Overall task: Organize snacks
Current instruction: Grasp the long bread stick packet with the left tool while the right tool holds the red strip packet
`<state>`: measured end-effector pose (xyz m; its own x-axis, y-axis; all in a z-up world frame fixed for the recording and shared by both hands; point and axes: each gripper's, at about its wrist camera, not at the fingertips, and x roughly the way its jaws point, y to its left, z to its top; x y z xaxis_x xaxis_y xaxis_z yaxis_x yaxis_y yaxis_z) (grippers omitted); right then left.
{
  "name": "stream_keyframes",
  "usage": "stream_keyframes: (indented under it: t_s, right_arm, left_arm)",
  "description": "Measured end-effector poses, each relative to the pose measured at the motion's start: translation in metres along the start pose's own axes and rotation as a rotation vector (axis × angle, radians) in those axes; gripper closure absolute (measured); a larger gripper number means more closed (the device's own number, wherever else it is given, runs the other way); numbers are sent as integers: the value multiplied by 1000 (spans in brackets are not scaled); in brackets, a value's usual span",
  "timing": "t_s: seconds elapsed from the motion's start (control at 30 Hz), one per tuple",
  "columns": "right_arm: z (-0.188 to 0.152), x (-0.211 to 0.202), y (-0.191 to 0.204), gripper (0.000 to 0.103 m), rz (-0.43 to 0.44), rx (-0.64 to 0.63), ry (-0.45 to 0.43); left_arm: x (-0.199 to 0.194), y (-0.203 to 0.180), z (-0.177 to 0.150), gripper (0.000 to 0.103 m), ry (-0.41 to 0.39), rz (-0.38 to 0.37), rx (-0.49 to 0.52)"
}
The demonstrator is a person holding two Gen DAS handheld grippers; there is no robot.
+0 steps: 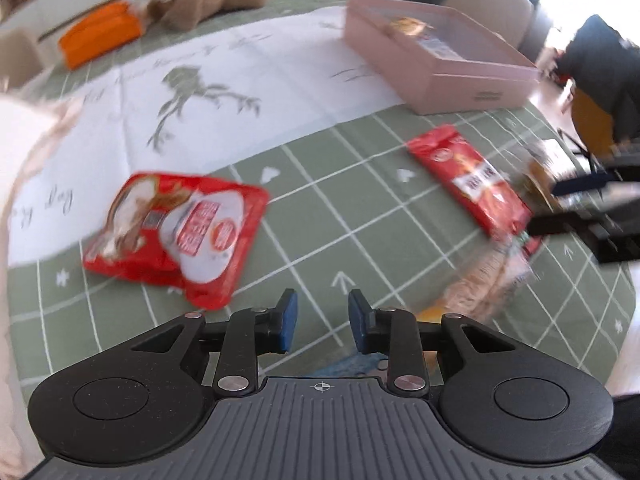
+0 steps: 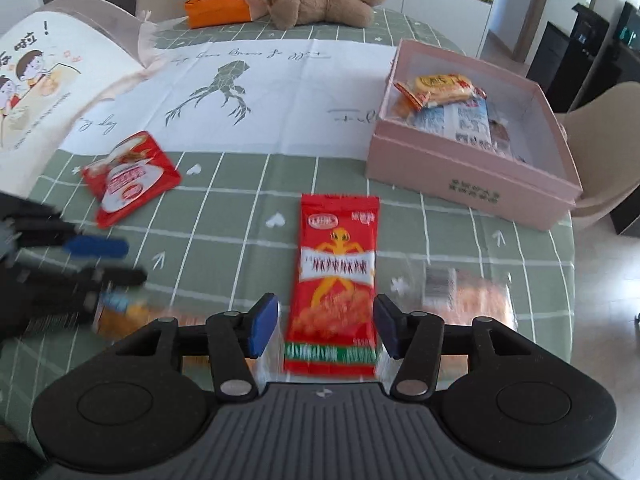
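- Nearest the right wrist camera, the right gripper (image 2: pixel 324 330) is seen with its fingers spread wide, straddling the near end of the long red snack packet (image 2: pixel 336 276); nothing is gripped.
- Largest of the task's things, the pink box (image 2: pixel 468 188) stands on the worktop (image 2: pixel 224 208) beyond and to the right of that long packet, with several wrapped snacks already inside.
- A slip is judged likely if the fingers are closed on the glossy, thin packet from its flat sides: it could buckle or slide out before the box is reached.
- Clear-wrapped snacks (image 2: pixel 464 292) lie just beside the long packet on its right and could be caught or dragged along with it.
- The flat red pouch (image 1: pixel 176 232) lies well to the left of the pink box, ahead and left of the left gripper (image 1: pixel 322 322), whose fingers are parted and empty.
- A clash of the two grippers is possible, as they work close together near the long packet.
- Only in the right wrist view is the box's inside shown; in the left wrist view the box contents are mostly hidden and motion blur is heavy.
- Only in the left wrist view is the right gripper seen from the side, beside the packet's near end.
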<state>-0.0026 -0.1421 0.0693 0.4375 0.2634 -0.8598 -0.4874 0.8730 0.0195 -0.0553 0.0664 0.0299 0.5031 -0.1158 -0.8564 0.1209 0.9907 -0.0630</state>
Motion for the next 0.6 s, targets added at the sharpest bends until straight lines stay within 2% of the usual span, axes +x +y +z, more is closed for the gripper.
stream_keyframes:
  t_s: [0.13, 0.33, 0.47, 0.6]
  right_arm:
    - [-18, -6, -9, 49, 53, 33, 51]
    - [-38, 2, 0, 49, 117, 44, 124]
    - [-27, 13, 20, 54, 142, 17, 96]
    - [-3, 29, 41, 55, 146, -25, 51]
  left_arm:
    - [1, 7, 5, 71, -5, -27, -33]
    - [-4, -6, 14, 71, -18, -71, 14]
    - [-13, -9, 13, 71, -33, -95, 26]
    - [-20, -2, 10, 71, -35, -97, 18]
